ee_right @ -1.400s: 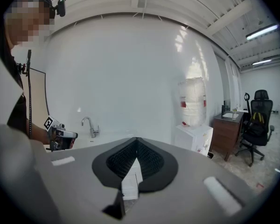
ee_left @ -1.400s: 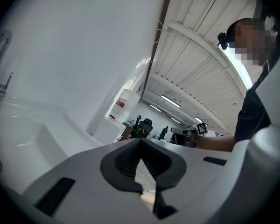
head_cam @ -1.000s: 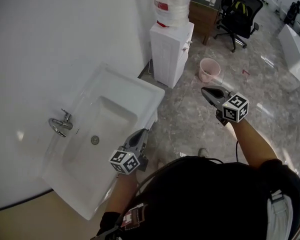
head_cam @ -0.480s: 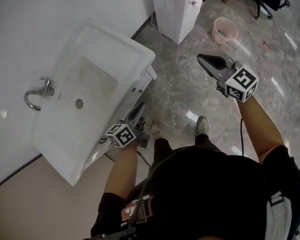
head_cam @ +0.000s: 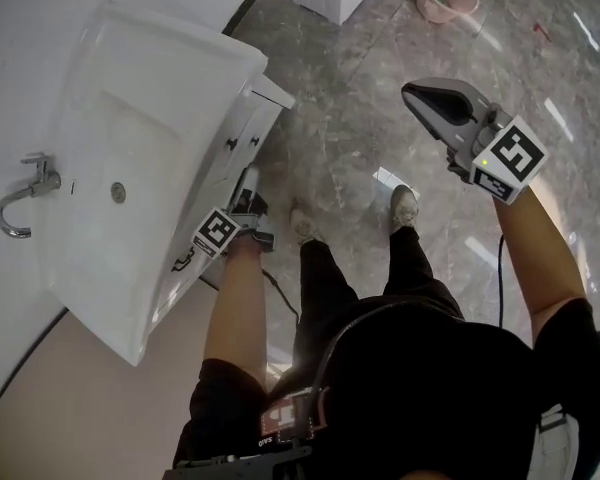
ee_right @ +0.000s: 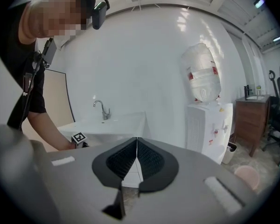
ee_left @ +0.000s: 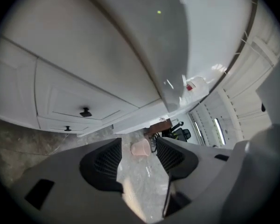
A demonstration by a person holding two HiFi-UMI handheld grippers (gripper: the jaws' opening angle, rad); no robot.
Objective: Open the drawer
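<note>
Left tongs [head_cam: 248, 175] [ee_left: 139, 148] are standing wide, their jaws having just been opening, and nothing is sitting between the pads; only the marble floor [head_cam: 350, 158] and a far-off pink bucket [ee_left: 141, 147] are showing through the gap. They are hanging low beside the front of the white cabinet [head_cam: 242, 128], under the overhanging rim of the sink [head_cam: 130, 118]. The drawer [ee_left: 74, 101] is lying shut in that cabinet front. Its small black knob [ee_left: 85, 112] is sitting up and to the left of the jaws in the left gripper view, near them but not touched. A second, lower knob [ee_left: 67, 128] is showing just beneath it.

Right tongs [head_cam: 412, 93] [ee_right: 136, 146] are pressing their pads together on nothing. They are being held out over the floor, well apart from the cabinet and pointing roughly toward the sink, where a chrome tap [ee_right: 102, 110] is rising from the basin's back edge. To the right in the right gripper view a white water dispenser [ee_right: 207, 129] is standing against the wall.
</note>
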